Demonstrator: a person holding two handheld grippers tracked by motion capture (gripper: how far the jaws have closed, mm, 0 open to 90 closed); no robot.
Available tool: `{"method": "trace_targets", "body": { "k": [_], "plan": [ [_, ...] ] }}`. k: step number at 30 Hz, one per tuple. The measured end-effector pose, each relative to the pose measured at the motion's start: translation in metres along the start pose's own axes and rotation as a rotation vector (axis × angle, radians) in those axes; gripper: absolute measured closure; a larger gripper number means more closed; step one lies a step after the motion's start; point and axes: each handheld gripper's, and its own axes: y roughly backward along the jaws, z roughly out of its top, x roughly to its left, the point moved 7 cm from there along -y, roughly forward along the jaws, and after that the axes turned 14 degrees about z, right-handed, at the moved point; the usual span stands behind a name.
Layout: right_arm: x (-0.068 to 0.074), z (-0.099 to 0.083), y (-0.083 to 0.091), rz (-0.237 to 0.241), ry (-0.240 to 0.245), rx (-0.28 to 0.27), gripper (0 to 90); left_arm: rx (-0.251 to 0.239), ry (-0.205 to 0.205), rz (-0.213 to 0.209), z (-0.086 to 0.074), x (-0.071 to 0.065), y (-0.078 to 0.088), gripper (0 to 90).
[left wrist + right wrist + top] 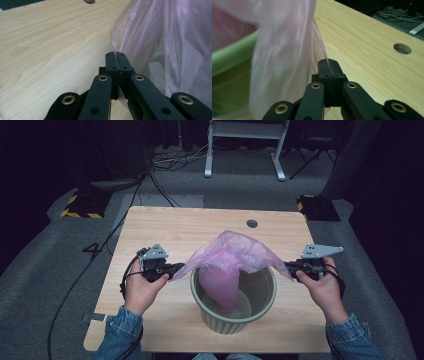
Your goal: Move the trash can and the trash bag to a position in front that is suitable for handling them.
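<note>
- At the middle of the tabletop (150,227), toward its six o'clock edge, stands a green ribbed bin (233,320), and a pink plastic bag (235,252) hangs over and into it.
- The left claw (176,269) sits at nine o'clock of the bin, its jaws pressed together on the bag's thin edge; in the left gripper view the film (160,37) runs straight into the seam between the closed jaws.
- The right claw (289,266) sits at three o'clock of the bin, likewise clamped on the opposite edge of the bag; the right gripper view shows the film (284,50) pinched at the tip, with the bin's green rim (234,56) just beside it.
- Holding the two edges well apart on either side looks meant to spread the bag's mouth wide above the rim, so it can be lowered as a liner; I judge the fitting to be under way, not finished.
- The bag's lower part droops as a narrow pouch inside the bin, while the top billows as a tent between the claws.
- The bag is sheer, crinkled and pale pink, denser in colour where its folds overlap.
- Such light film will likely slip or tear if pulled hard.
</note>
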Motion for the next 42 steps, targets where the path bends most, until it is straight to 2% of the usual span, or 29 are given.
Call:
{"method": "trace_targets", "body": {
  "k": [4, 6, 7, 8, 10, 11, 13, 15, 19, 21, 23, 26, 29, 31, 32, 33, 36, 38, 42],
  "plan": [
    [0.005, -0.006, 0.007, 0.014, -0.007, -0.026, 90.0, -0.060, 0.033, -0.019, -0.003, 0.005, 0.013, 88.7],
    [0.008, -0.006, 0.011, 0.010, 0.002, -0.025, 87.6, -0.116, 0.034, 0.033, 0.000, 0.010, 0.021, 67.3],
    [0.009, -0.006, 0.013, 0.007, 0.007, -0.030, 80.9, -0.133, 0.040, 0.053, 0.002, 0.012, 0.026, 60.6],
    [0.009, -0.003, 0.016, -0.002, 0.014, -0.049, 70.8, -0.147, 0.050, 0.070, 0.004, 0.014, 0.031, 57.8],
    [0.007, 0.002, 0.022, -0.044, 0.025, -0.093, 53.9, -0.163, 0.071, 0.105, 0.009, 0.018, 0.042, 50.7],
    [0.005, 0.004, 0.026, -0.066, 0.030, -0.103, 49.6, -0.168, 0.088, 0.105, 0.011, 0.018, 0.047, 48.3],
    [0.003, 0.009, 0.034, -0.086, 0.026, -0.130, 43.9, -0.178, 0.112, 0.080, 0.015, 0.018, 0.054, 48.0],
    [0.002, 0.015, 0.045, -0.097, 0.024, -0.174, 40.2, -0.185, 0.117, 0.079, 0.017, 0.018, 0.058, 46.3],
    [0.004, 0.026, 0.062, -0.120, 0.040, -0.224, 38.1, -0.215, 0.127, 0.072, 0.020, 0.017, 0.065, 40.9],
    [0.007, 0.032, 0.065, -0.120, 0.055, -0.234, 37.6, -0.222, 0.112, 0.059, 0.022, 0.013, 0.067, 40.0],
    [0.013, 0.039, 0.063, -0.099, 0.077, -0.242, 36.2, -0.216, 0.085, 0.026, 0.022, 0.004, 0.066, 39.8],
    [0.026, 0.051, 0.052, -0.042, 0.115, -0.239, 33.5, -0.195, 0.032, -0.013, 0.022, -0.013, 0.066, 39.3],
    [0.037, 0.058, 0.036, 0.024, 0.139, -0.197, 30.3, -0.187, -0.008, -0.041, 0.026, -0.027, 0.065, 39.3],
    [0.043, 0.062, 0.025, 0.057, 0.154, -0.165, 33.1, -0.177, -0.025, -0.066, 0.030, -0.034, 0.063, 39.4],
    [0.044, 0.063, 0.020, 0.071, 0.162, -0.142, 41.7, -0.171, -0.027, -0.072, 0.031, -0.037, 0.062, 39.5],
    [0.046, 0.062, 0.017, 0.090, 0.170, -0.117, 56.3, -0.165, -0.032, -0.075, 0.030, -0.039, 0.060, 39.5],
    [0.049, 0.059, 0.011, 0.112, 0.163, -0.072, 79.6, -0.171, -0.047, -0.108, 0.027, -0.047, 0.062, 39.3],
    [0.050, 0.056, 0.010, 0.118, 0.157, -0.059, 86.5, -0.193, -0.040, -0.139, 0.026, -0.053, 0.070, 39.0],
    [0.054, 0.052, 0.014, 0.111, 0.168, -0.056, 89.4, -0.241, -0.069, -0.125, 0.025, -0.058, 0.091, 36.6]
  ]
}}
